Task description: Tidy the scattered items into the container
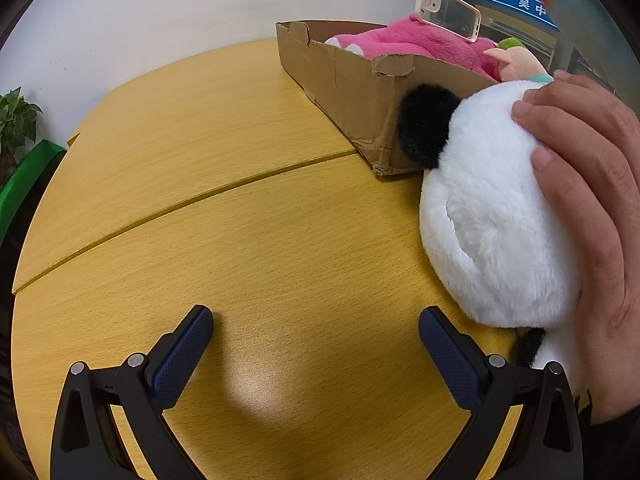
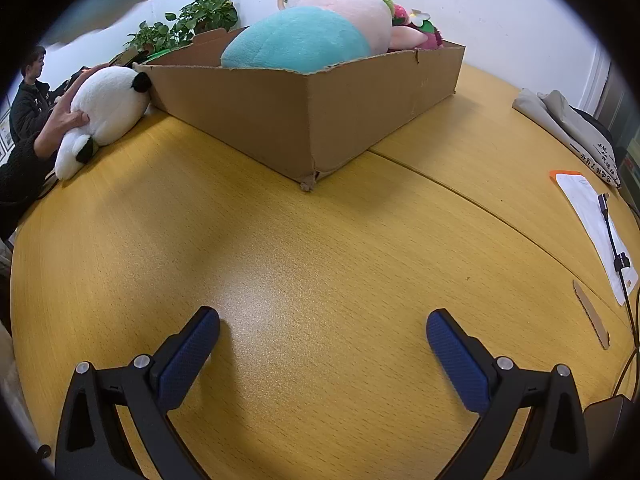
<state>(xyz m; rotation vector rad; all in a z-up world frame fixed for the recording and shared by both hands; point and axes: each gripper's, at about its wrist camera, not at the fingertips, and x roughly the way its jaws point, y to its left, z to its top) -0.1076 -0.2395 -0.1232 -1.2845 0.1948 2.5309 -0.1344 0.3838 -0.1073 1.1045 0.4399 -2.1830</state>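
A torn cardboard box [image 1: 352, 84] stands on the yellow wooden table [image 1: 240, 220]; it also shows in the right wrist view [image 2: 312, 120]. In it lie a pink plush [image 1: 420, 40], a teal and pink plush [image 2: 304, 36] and a clear phone case [image 1: 448, 10]. A white panda plush [image 1: 492, 208] lies on the table beside the box, with a bare hand [image 1: 588, 200] on it; it also shows in the right wrist view [image 2: 104, 112]. My left gripper [image 1: 316, 320] is open and empty, left of the panda. My right gripper [image 2: 322, 324] is open and empty, in front of the box.
Potted plants [image 2: 188, 20] stand behind the box. A folded cloth bag [image 2: 568, 128], a paper sheet [image 2: 592, 224] with a cable [image 2: 616, 248] and a cardboard strip [image 2: 592, 312] lie at the table's right. A person [image 2: 28, 92] sits at the far left.
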